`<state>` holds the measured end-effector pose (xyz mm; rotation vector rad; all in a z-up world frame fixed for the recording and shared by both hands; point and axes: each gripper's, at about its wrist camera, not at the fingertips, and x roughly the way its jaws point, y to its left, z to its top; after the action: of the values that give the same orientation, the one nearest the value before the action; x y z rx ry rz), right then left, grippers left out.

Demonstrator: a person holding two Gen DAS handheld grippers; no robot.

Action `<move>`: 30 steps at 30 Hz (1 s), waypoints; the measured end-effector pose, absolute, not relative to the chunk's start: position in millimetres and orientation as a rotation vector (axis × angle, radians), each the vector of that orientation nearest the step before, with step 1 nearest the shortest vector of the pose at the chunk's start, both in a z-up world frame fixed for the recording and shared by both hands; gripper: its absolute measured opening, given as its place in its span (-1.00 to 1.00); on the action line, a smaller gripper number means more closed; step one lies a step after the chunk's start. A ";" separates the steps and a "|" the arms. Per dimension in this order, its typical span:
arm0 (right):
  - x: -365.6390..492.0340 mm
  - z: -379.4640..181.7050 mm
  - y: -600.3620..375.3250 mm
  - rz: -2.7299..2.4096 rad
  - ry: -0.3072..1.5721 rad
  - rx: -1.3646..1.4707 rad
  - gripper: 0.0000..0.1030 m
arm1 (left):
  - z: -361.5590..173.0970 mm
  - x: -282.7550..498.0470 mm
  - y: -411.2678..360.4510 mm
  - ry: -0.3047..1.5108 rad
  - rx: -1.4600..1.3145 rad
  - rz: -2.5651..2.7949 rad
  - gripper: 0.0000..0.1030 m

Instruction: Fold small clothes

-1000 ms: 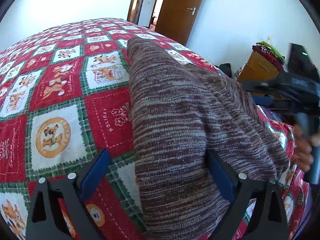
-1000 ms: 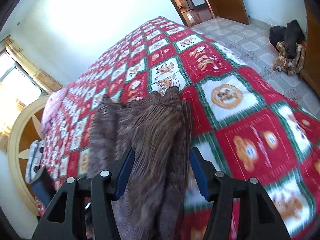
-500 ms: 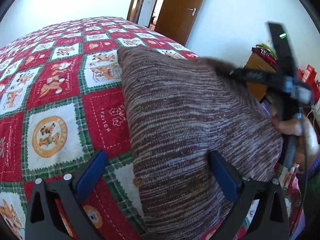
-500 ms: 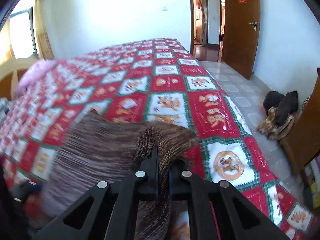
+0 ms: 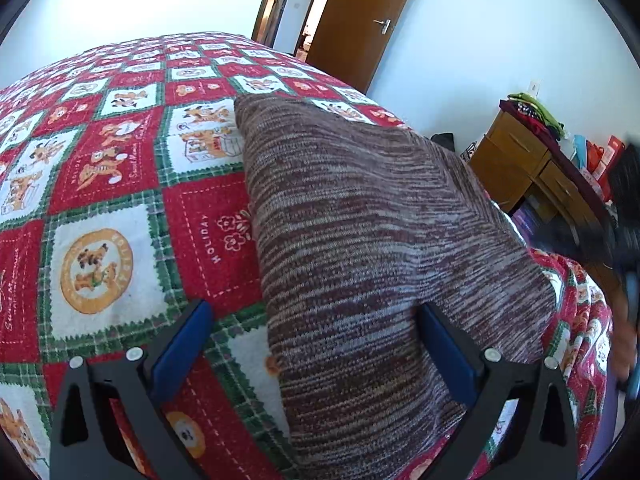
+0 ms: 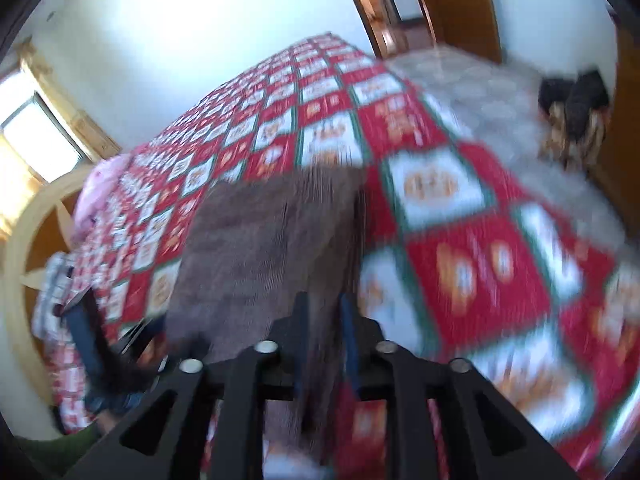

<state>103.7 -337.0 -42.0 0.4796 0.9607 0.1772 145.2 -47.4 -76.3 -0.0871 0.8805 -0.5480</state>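
Observation:
A brown striped knit garment (image 5: 360, 240) lies folded on the red, white and green patchwork bedspread (image 5: 100, 200). My left gripper (image 5: 316, 332) is open, its blue-padded fingers (image 5: 180, 344) low over the garment's near end, one at each side. In the blurred right wrist view the garment (image 6: 260, 240) runs from the bed to my right gripper (image 6: 324, 320), whose jaws stand close together, shut on the garment's edge. The right gripper shows as a dark blur at the right edge of the left wrist view (image 5: 628, 248).
A brown door (image 5: 360, 20) and doorway stand beyond the bed. A wooden desk (image 5: 528, 168) with piled clothes is at the right. Dark clothes lie on the tiled floor (image 6: 572, 108). A wooden headboard (image 6: 24, 240) and pink pillow (image 6: 100, 188) are at the bed's far end.
My right gripper shut on the garment's edge and has swung with it, leaving the view blurred. The garment's right half now lies over flatter. My left gripper stayed open in place.

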 end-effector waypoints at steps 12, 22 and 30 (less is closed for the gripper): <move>64.2 -71.1 -266.6 0.203 1.112 0.250 -0.93 | -76.5 144.0 -48.6 0.887 -0.066 -0.551 1.00; 47.4 -19.0 -284.1 0.159 0.986 0.170 -0.91 | -23.1 136.5 -29.9 0.766 0.023 -0.514 1.00; 133.7 -25.1 -271.5 0.073 0.891 0.215 -0.91 | -34.0 216.1 -66.8 0.863 -0.041 -0.397 0.94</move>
<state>133.7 -271.5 -25.1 0.2145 0.8910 0.0730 216.1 -66.8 -34.0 -0.0407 0.8632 -0.3972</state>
